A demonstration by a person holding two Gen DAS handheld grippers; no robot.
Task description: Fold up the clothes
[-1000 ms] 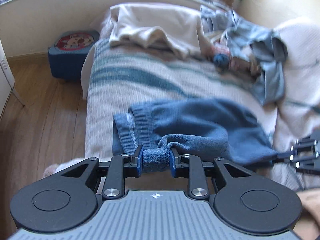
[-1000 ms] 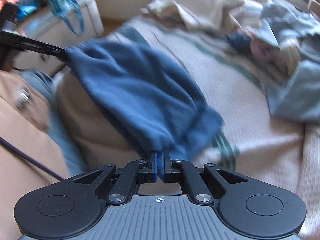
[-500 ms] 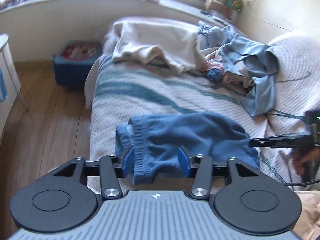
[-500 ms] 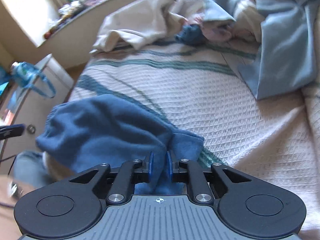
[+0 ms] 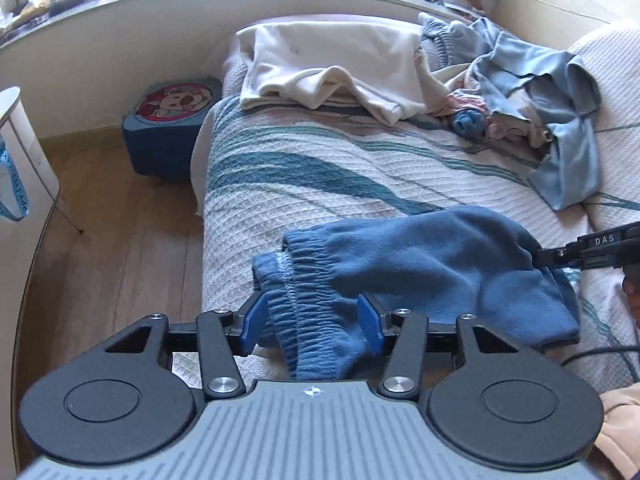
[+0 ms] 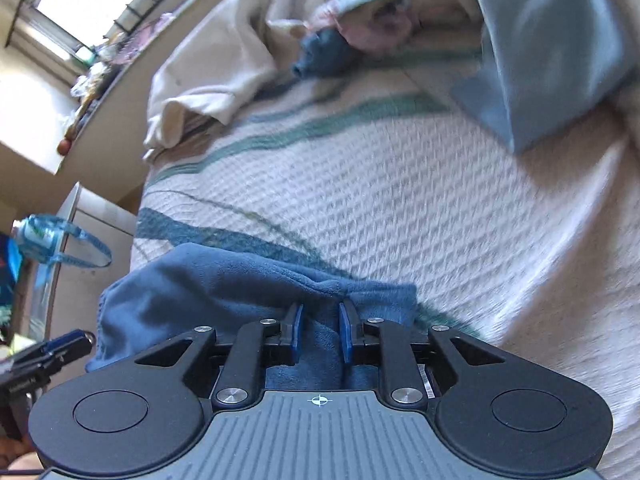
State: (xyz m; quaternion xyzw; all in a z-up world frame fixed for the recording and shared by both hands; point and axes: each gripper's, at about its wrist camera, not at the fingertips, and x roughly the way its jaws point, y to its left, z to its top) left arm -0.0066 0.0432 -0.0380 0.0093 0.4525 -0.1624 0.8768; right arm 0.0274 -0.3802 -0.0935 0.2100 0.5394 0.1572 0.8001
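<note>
A dark blue fleece garment (image 5: 420, 264) lies folded over on the striped bedspread (image 5: 320, 168) near the bed's front edge. My left gripper (image 5: 312, 318) is open, its blue pads standing either side of the ribbed waistband without pressing it. The right gripper (image 5: 538, 257) reaches the garment's right end from the side. In the right wrist view the right gripper (image 6: 319, 334) has its jaws opening, with a fold of the blue garment (image 6: 224, 280) loose between the pads. The left gripper's finger (image 6: 68, 342) shows at the left edge.
A cream garment (image 5: 328, 64) and a light blue one (image 5: 560, 120) lie heaped with small items at the bed's far end. A blue stool (image 5: 172, 120) and a white cabinet (image 5: 24, 180) stand on the wooden floor to the left. A windowsill runs behind.
Both grippers lowered the blue garment onto the bed. The left jaws let go of the waistband and spread wide; the right jaws rolled over and parted from their pinch.
</note>
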